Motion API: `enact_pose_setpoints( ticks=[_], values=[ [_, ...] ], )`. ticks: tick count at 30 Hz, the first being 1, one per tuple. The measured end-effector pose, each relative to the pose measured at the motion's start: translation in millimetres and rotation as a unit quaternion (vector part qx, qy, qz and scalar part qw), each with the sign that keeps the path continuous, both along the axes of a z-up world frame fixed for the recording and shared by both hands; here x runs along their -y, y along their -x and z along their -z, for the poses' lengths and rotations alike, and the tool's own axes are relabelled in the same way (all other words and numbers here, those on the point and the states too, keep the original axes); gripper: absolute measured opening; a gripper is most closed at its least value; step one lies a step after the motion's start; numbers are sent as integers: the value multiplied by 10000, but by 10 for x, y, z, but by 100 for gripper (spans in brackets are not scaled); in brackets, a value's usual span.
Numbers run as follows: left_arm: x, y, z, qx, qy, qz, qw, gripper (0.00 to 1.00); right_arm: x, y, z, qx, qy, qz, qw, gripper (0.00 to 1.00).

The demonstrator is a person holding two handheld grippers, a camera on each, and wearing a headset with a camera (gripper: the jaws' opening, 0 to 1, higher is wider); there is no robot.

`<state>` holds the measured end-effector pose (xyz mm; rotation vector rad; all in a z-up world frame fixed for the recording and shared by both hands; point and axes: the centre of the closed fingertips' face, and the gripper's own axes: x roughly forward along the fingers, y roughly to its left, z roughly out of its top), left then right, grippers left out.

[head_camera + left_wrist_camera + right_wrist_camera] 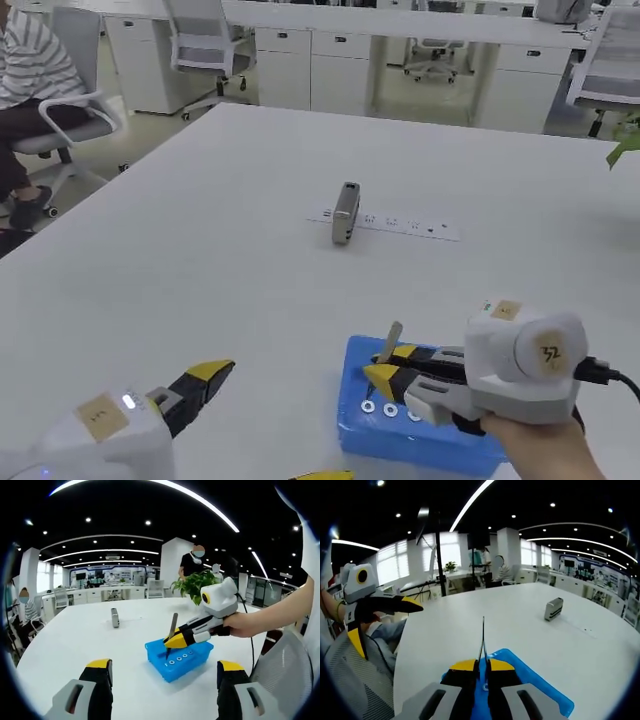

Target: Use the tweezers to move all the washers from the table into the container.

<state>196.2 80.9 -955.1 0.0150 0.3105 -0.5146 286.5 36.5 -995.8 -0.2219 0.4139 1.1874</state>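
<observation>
Several washers (179,659) are seen inside the blue container (153,648), so the task is judged nearly done. The tweezers (172,627) are pinched by the right gripper (170,641); the left gripper (165,666) is held spread.

Open-plan office: rows of white desks (340,75), swivel chairs (205,50) across top of head view; seated person (30,65) upper left; ceiling strip lights (200,502); potted plant (192,585).

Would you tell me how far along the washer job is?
Done: several washers lie in the container. In hand: the right tool holds the tweezers, tips down in the container; the left tool hangs open. Left: I cannot tell whether washers remain on the table.
</observation>
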Motion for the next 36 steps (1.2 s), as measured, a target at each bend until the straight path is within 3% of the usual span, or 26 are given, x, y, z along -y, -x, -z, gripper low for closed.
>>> enact_pose_setpoints(
  ticks=[11,21,28,32,36],
  values=[
    [81,32,32,-109,-20,218,9997,85,55,169,-251,97,-268,-55,9996,4],
    [154,64,28,-214,188,470,9985,77,177,432,-380,59,-331,-265,9991,4],
    [245,116,5,-244,146,729,9969,71,293,631,-370,-59,-268,-455,9986,4],
    [334,158,-84,-231,339,948,9946,67,329,702,-310,-158,-231,-535,9982,4],
    [432,226,-145,-249,424,1251,9909,56,335,806,-252,-238,-184,-687,9972,4]
  ],
)
